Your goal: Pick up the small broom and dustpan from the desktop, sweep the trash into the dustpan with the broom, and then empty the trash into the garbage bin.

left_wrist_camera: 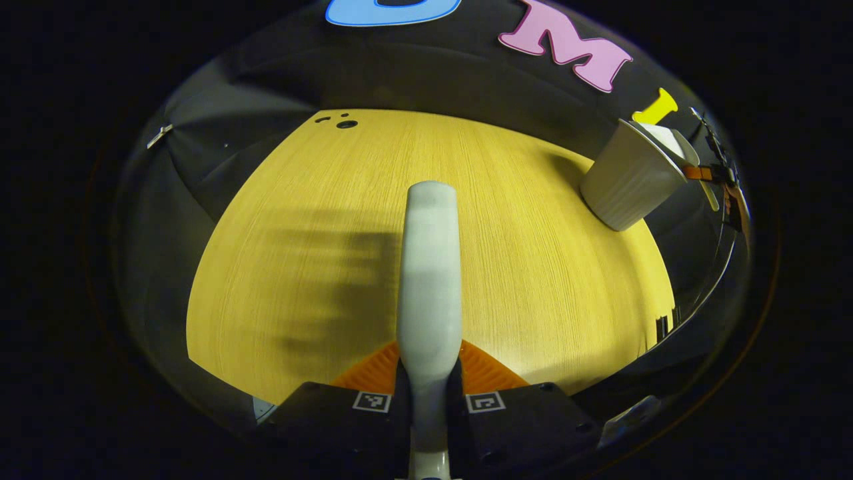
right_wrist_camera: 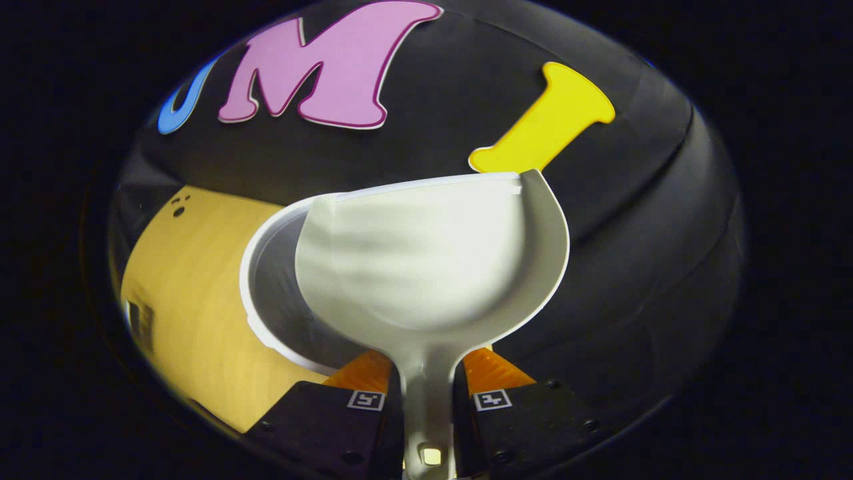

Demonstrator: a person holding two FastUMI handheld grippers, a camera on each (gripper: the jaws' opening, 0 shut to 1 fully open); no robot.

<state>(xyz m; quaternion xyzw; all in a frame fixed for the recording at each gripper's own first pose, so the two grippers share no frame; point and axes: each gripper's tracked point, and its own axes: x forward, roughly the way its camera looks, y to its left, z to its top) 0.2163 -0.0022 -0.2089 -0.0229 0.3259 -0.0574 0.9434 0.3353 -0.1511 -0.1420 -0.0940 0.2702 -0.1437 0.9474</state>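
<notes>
bench [left_wrist_camera: 320,220]: wood-look top with fine straight grain, smooth, low sheen
broom handle [left_wrist_camera: 430,267]: pale plastic, smooth, slightly glossy
bin [left_wrist_camera: 626,183]: pale plastic, matt, outer wall finely ribbed
dustpan [right_wrist_camera: 426,260]: pale plastic, smooth, soft satin shine inside
bin rim [right_wrist_camera: 256,313]: smooth pale plastic with a thin edge
booth wall [right_wrist_camera: 426,153]: black cloth, matt, faintly creased

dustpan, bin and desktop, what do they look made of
Dustpan: looks like moulded plastic, pale with a smooth satin sheen and thin even walls. Garbage bin: probably plastic too, off-white and matte, with fine vertical ribs on its side. Desktop: wood-look, yellow with straight fine grain lines; the flat even surface suggests laminate or veneer, though solid wood can't be ruled out.
</notes>
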